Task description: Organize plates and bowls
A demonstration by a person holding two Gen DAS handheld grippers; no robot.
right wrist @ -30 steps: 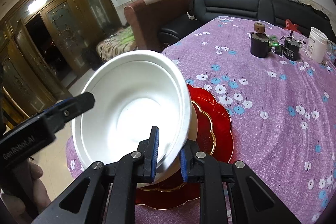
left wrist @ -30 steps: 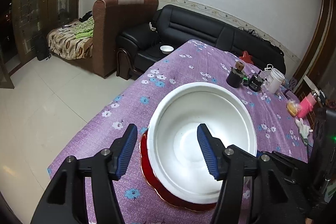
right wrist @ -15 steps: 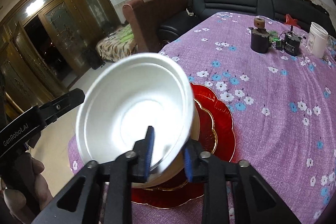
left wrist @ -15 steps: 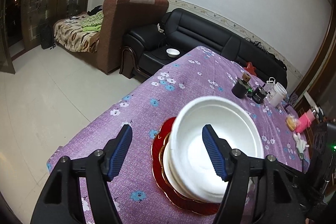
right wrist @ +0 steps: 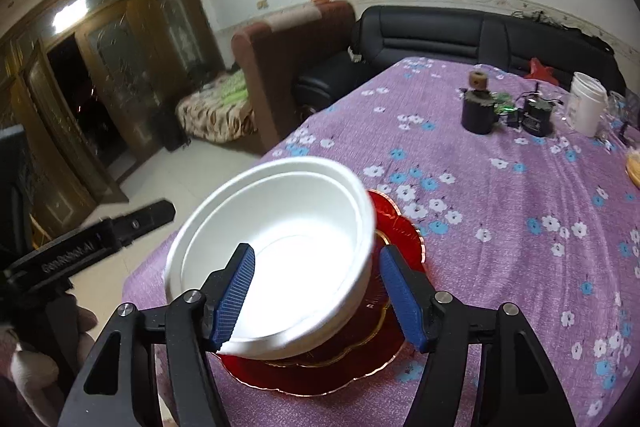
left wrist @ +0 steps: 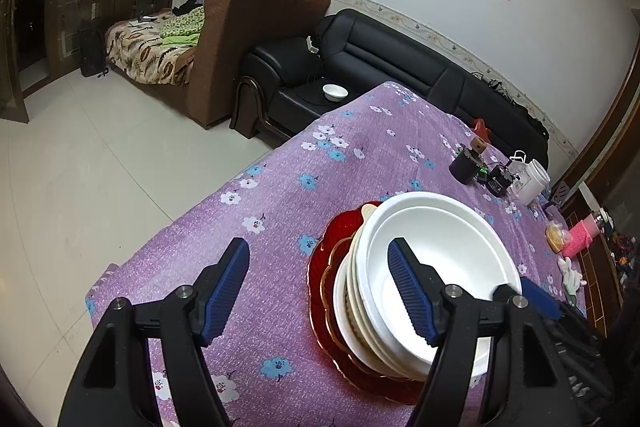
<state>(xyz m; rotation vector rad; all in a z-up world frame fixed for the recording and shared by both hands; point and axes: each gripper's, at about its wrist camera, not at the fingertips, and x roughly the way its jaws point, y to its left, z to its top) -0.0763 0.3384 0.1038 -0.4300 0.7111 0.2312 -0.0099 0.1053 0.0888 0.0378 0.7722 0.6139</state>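
So the white bowl [right wrist: 280,247] is sitting on top of a stack of paler bowls and plates [left wrist: 352,307], and that whole pile rests on a red scalloped plate [right wrist: 396,227] with a gold rim, near the close edge of the counter [right wrist: 500,227] with its purple flowered cloth. In the right wrist view the right tool [right wrist: 318,299] is spread wide, one blue pad hanging over the bowl's inside and the other just outside its rim at about 3 o'clock, and it isn't gripping anything. The bowl looks a bit smeared there, so I can't say for sure whether the pads touch it or just hover close. In the left wrist view the left tool [left wrist: 326,291] is also wide open and empty; its right pad is in front of the bowl's hollow, and its left pad hangs over bare cloth at roughly 9 o'clock from the stack. Far side of the counter, around 1 o'clock from the stack, there's a dark mug [right wrist: 478,115] with a little round wooden thing on top, a small black gadget [right wrist: 538,117] with wires beside it, and a white tub [right wrist: 586,105] just past that. Behind the counter is a black leather sofa [left wrist: 400,55] with a small white bowl [left wrist: 335,91] on its seat, and next to it a brown armchair [left wrist: 244,39].
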